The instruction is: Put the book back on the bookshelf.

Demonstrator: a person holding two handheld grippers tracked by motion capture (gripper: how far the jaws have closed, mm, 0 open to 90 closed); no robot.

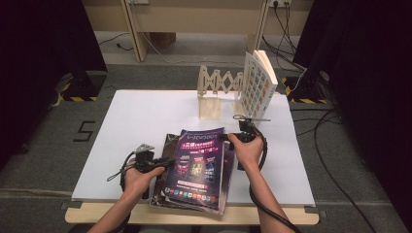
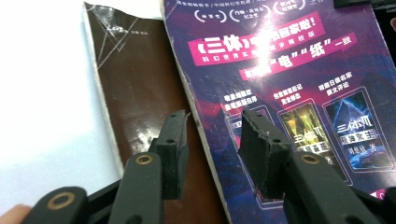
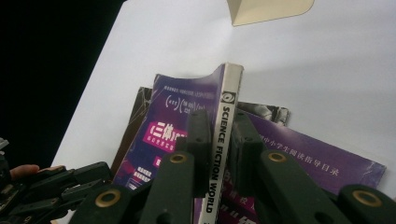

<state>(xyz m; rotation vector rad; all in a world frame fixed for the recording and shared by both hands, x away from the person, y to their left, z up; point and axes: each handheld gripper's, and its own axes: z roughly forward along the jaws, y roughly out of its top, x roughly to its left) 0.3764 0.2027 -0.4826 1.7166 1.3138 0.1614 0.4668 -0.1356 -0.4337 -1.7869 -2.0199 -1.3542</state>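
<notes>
Here, at the near left of the white table (image 1: 136, 111), the left gripper (image 1: 167, 162) sits at the left edge of a stack of books. In the left gripper view its jaws stand spread, one over the brown book (image 2: 135, 93) and one over the purple magazine (image 2: 289, 70), their pads pressing on nothing. The magazine (image 1: 199, 165) tops the stack at the near middle of the table, its right edge lifted off the purple book (image 3: 322, 163) beneath. To its right, the right gripper (image 1: 232, 137) pinches that magazine by the spine (image 3: 223, 140), the pads tight on either side of the white strip lettered "SCIENCE FICTION WORLD". Farther off, at the far right, a wooden expanding rack (image 1: 218, 87) holds one upright book (image 1: 260, 85).
</notes>
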